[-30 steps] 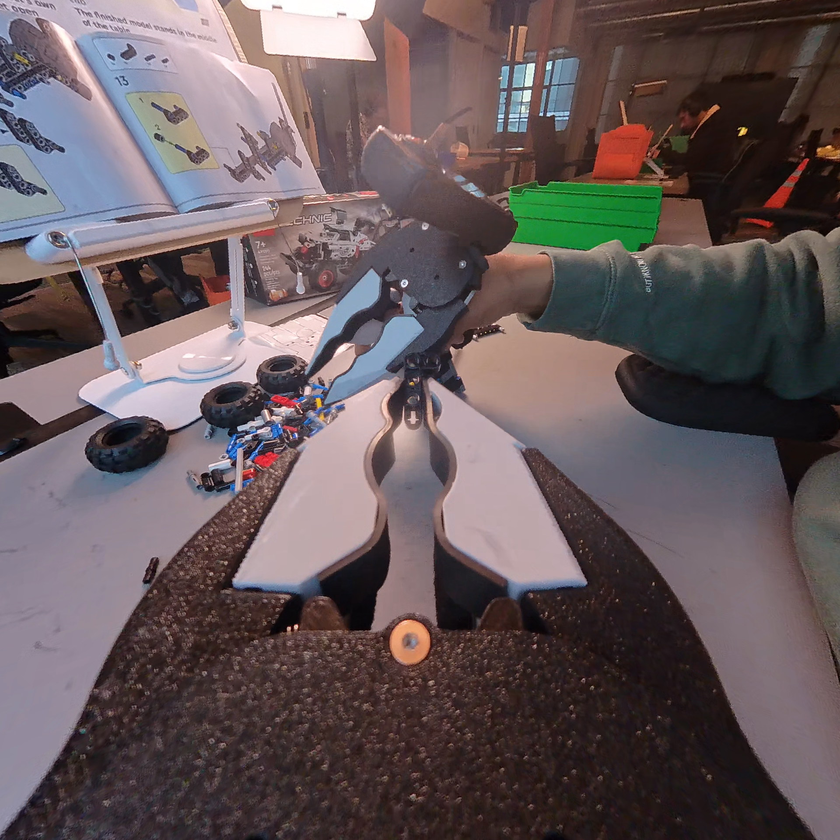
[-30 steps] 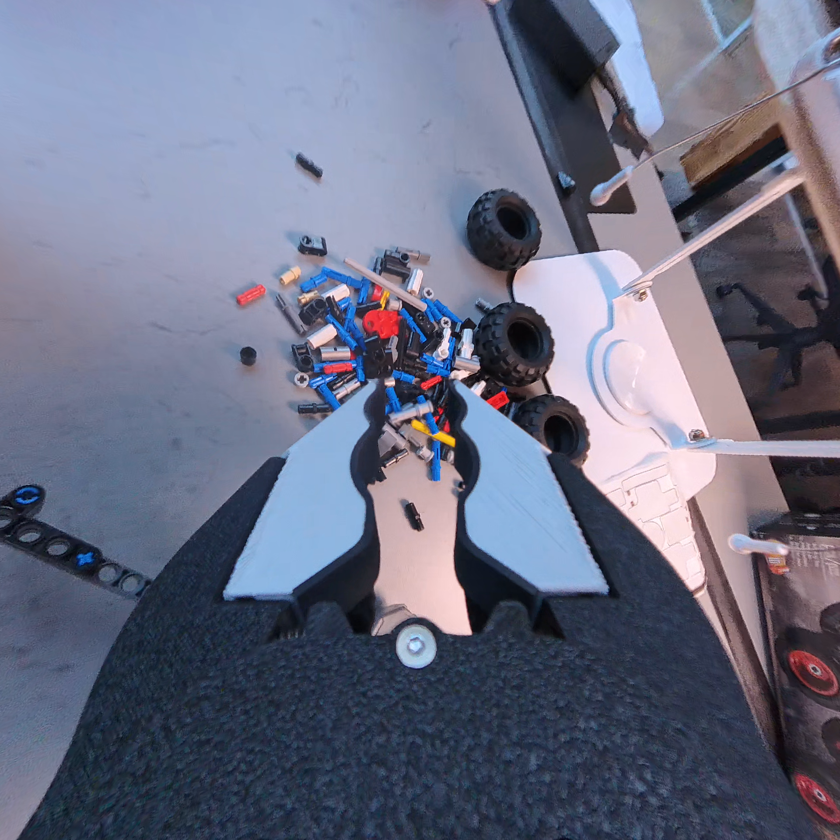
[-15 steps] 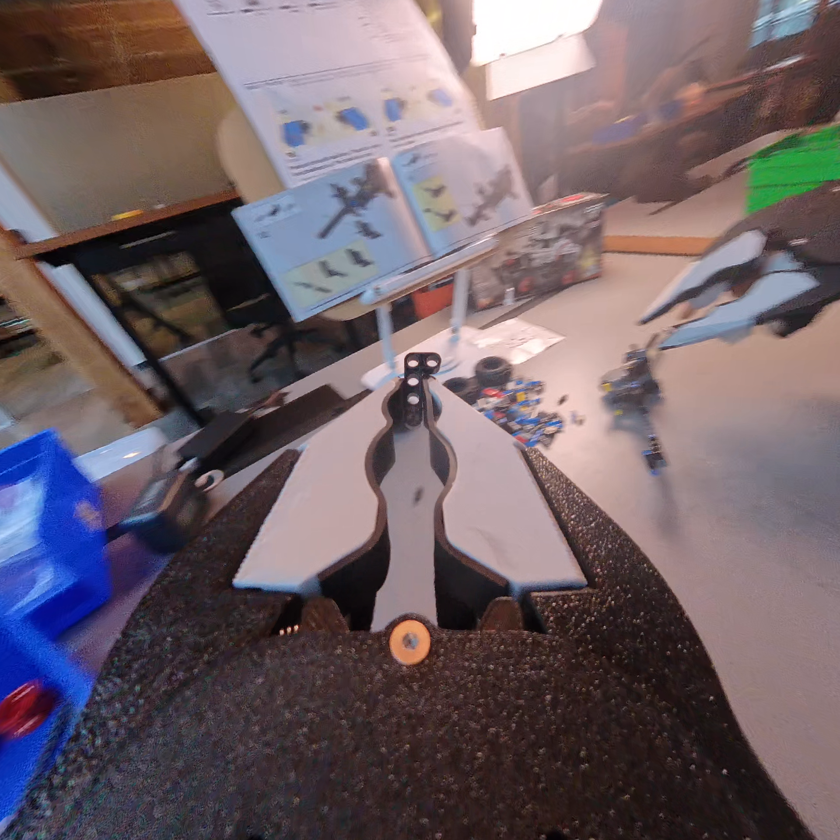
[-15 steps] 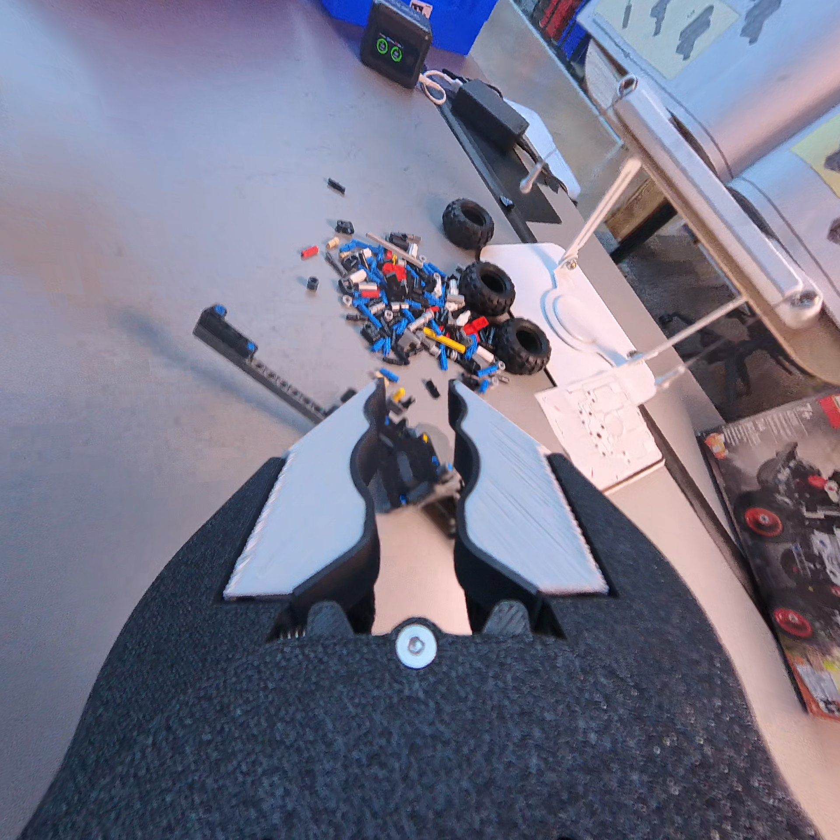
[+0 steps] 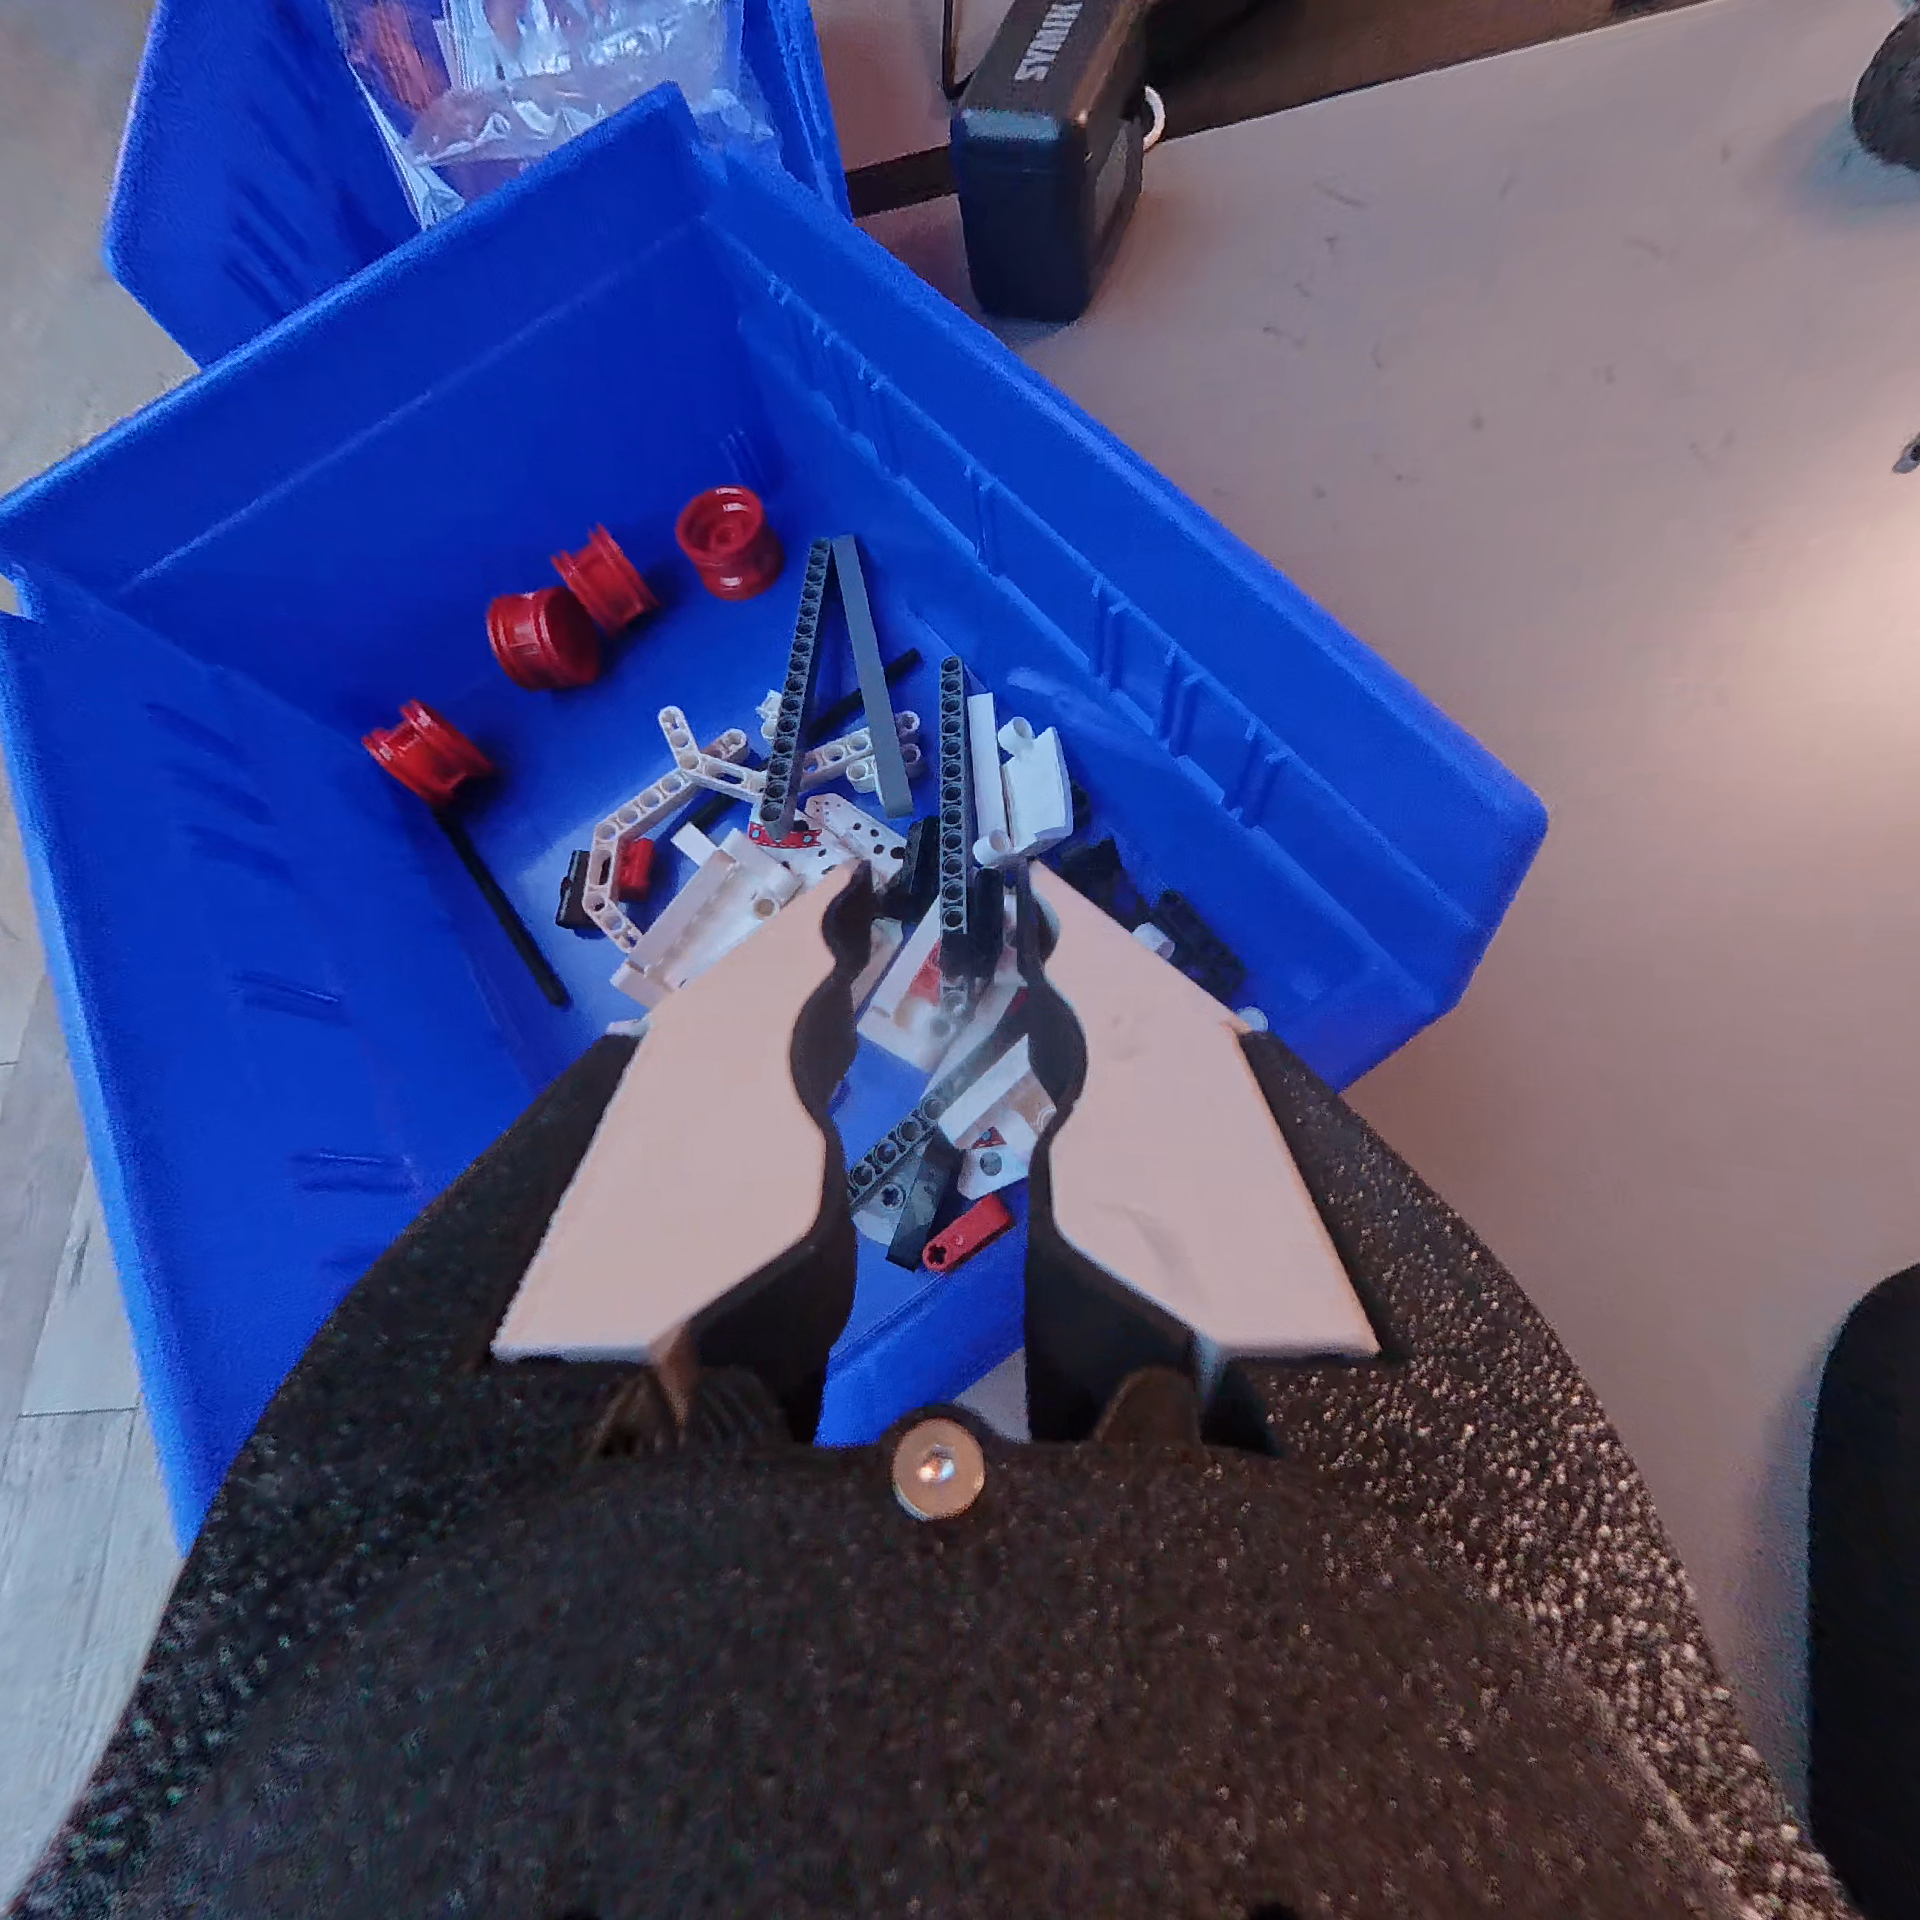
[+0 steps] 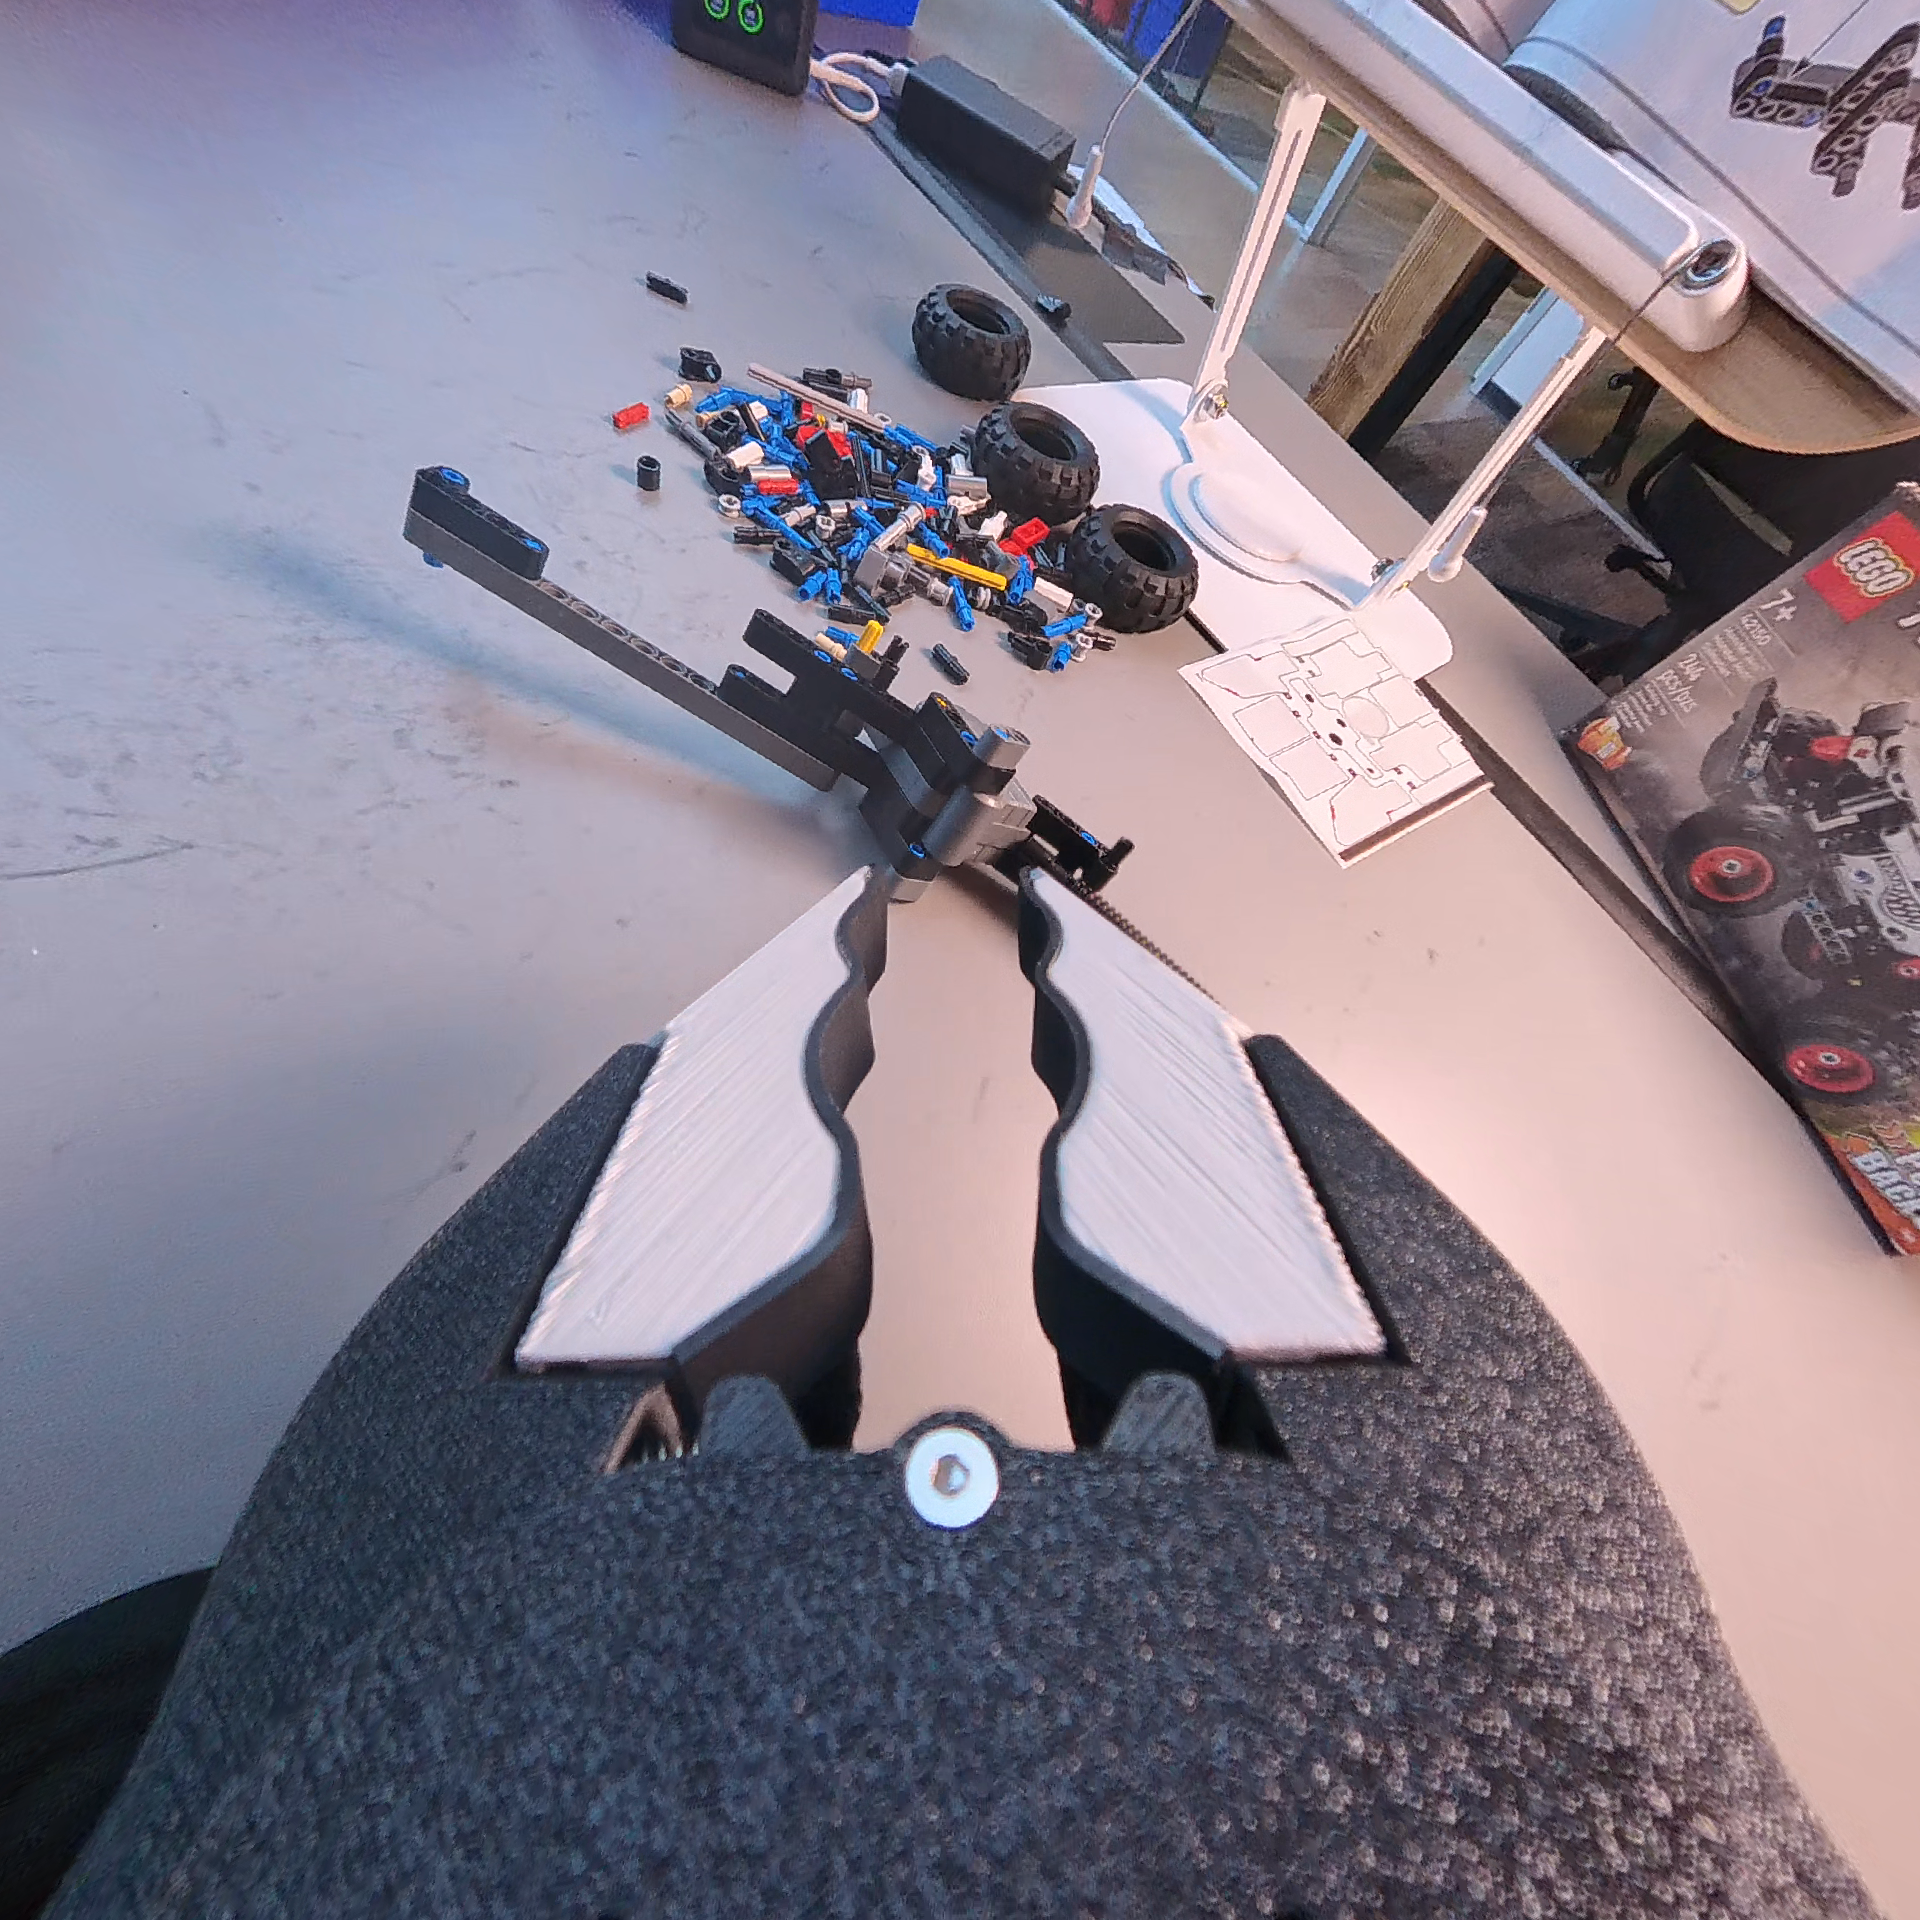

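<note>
The left gripper (image 5: pixel 943 894), fingers spread and empty, hangs over a blue bin (image 5: pixel 1195 665) of beams and red wheel hubs (image 5: pixel 540 636) at frame centre. The right gripper (image 6: pixel 948 883), also spread, sits just short of a dark beam assembly (image 6: pixel 831 717) on the counter (image 6: pixel 260 831); loose parts (image 6: pixel 873 509) and tires (image 6: pixel 1034 462) lie above it.

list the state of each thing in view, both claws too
left claw: open, over the blue bin, holding nothing
blue bin: open-topped, loose parts inside
red wheel hubs: loose in the bin, no tyres on them
right claw: open, just short of the dark assembly
dark assembly: part built, lying on the table
black tyres: loose, beside the parts pile
</note>
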### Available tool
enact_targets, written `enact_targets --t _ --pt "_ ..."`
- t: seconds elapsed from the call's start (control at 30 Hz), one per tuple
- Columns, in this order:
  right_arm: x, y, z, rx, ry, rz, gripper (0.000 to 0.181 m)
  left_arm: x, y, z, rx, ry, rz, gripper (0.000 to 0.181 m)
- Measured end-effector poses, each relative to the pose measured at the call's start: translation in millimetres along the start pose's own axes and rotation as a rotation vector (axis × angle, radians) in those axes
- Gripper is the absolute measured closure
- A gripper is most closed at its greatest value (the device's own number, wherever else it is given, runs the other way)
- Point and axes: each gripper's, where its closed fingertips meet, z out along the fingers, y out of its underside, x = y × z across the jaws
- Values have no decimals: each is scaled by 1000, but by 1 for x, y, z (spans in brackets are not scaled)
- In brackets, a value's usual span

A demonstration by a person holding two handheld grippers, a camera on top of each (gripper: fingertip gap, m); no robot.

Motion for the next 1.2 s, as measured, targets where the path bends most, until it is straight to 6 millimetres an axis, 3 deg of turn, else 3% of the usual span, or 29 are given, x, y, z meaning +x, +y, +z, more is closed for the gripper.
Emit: enact_targets --t 0.13,0.27,0.53,0.73,0.9,1.03,1.1,1.2 --pt "-1 -4 1 7 1 -15 157 6 -16 -1 81 15 -22 146" --pt "-2 -10 1 28 10 -17 157 25 -51 -13 226 44 3 141" --pt "-3 -25 0 112 28 24 153 121 -133 -41 486 279 89 141" --pt "-9 -16 16 53 -29 29 132 186 -169 -19 545 403 138 135" --pt "-14 -1 48 -110 -157 -28 107 244 -174 8 516 552 153 134" --pt "-9 2 75 -217 -204 -167 98 287 -154 26 464 653 195 134" --pt "-9 8 86 -271 -242 -171 104 307 -140 30 434 700 233 134" --pt "-7 22 92 -327 -247 -219 134 335 -118 27 395 781 304 135"
